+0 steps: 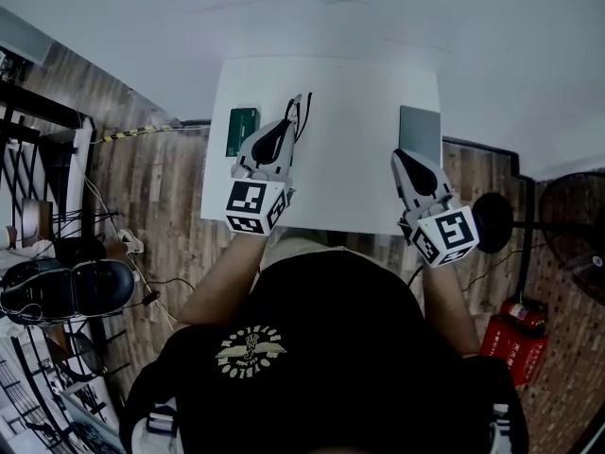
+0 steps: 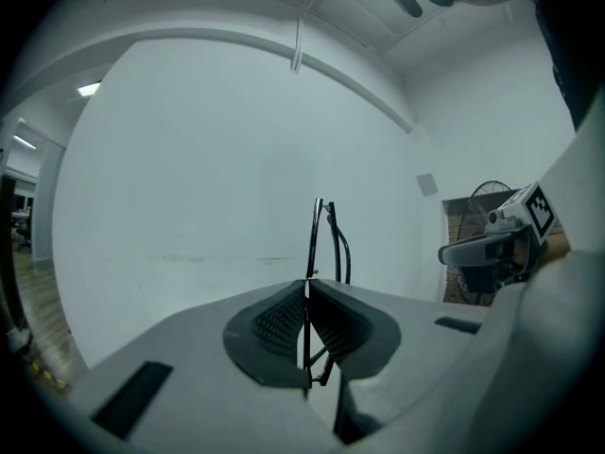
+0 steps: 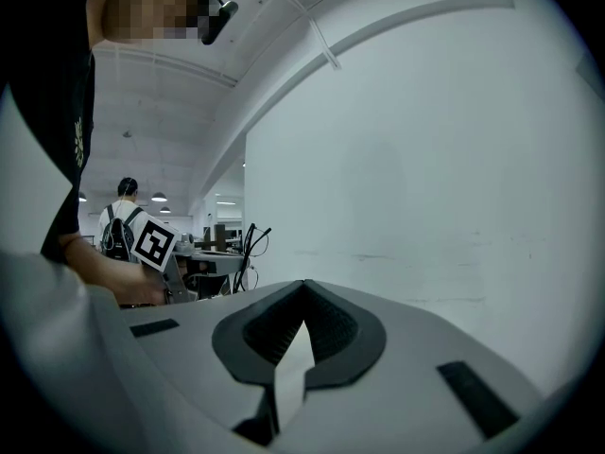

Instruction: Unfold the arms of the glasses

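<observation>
The glasses (image 1: 301, 110) are thin and black-framed, and they stick out beyond the tip of my left gripper (image 1: 284, 130), above the white table (image 1: 350, 140). In the left gripper view the jaws of that gripper (image 2: 305, 287) are shut on the frame, and the glasses (image 2: 318, 235) stand upright above them with an arm curving beside. My right gripper (image 1: 400, 157) hovers over the table's right side, apart from the glasses. Its jaws (image 3: 302, 289) are shut with nothing between them. The right gripper view shows the glasses (image 3: 248, 246) off to the left.
A green flat object (image 1: 242, 130) lies at the table's left edge. A grey rectangular case (image 1: 421, 132) lies at its right edge, just beyond my right gripper. A fan (image 1: 577, 225) stands on the floor to the right, and a person (image 3: 121, 220) stands far off.
</observation>
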The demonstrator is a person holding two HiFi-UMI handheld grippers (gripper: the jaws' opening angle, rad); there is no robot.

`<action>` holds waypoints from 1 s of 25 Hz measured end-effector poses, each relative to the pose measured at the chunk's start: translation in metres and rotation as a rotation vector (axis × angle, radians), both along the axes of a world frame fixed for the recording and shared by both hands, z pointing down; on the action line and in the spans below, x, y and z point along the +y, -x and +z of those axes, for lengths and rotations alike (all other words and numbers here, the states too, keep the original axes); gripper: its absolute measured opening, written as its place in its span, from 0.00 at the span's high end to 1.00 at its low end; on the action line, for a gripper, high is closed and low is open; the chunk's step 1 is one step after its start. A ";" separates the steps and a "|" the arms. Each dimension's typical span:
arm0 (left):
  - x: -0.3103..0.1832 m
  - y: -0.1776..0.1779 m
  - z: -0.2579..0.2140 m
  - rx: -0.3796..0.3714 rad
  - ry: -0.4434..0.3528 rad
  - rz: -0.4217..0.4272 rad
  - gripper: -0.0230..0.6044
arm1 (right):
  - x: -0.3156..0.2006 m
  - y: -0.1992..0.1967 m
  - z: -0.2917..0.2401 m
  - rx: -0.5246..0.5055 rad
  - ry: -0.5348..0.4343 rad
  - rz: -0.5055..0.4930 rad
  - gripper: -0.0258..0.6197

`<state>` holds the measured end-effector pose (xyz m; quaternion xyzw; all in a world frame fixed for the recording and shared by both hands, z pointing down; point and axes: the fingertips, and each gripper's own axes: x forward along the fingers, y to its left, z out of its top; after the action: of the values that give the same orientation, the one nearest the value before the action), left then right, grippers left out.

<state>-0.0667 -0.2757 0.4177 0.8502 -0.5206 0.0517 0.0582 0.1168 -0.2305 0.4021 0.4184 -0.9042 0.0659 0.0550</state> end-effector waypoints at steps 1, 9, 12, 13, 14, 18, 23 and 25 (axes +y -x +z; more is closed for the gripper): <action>0.002 -0.001 -0.004 0.013 -0.004 0.004 0.93 | 0.000 0.001 -0.003 -0.002 -0.002 -0.005 0.96; 0.022 -0.014 -0.029 0.074 -0.049 0.068 0.93 | 0.005 0.025 -0.030 -0.020 -0.032 -0.068 0.96; 0.030 -0.022 -0.035 0.086 -0.059 0.090 0.93 | 0.009 0.030 -0.035 -0.028 -0.039 -0.090 0.96; 0.034 -0.025 -0.036 0.087 -0.063 0.097 0.93 | 0.010 0.033 -0.037 -0.029 -0.041 -0.098 0.96; 0.037 -0.026 -0.038 0.088 -0.067 0.104 0.93 | 0.012 0.036 -0.039 -0.030 -0.044 -0.106 0.96; 0.047 -0.025 -0.041 0.089 -0.077 0.110 0.93 | 0.019 0.051 -0.043 -0.035 -0.050 -0.139 0.96; 0.056 -0.022 -0.041 0.090 -0.085 0.108 0.93 | 0.025 0.062 -0.043 -0.043 -0.038 -0.174 0.96; 0.060 -0.021 -0.041 0.088 -0.086 0.113 0.93 | 0.027 0.069 -0.045 -0.050 -0.025 -0.186 0.96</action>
<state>-0.0456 -0.2158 0.3768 0.8814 -0.4706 -0.0048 0.0415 0.0478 -0.2036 0.3574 0.3315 -0.9410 0.0595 0.0330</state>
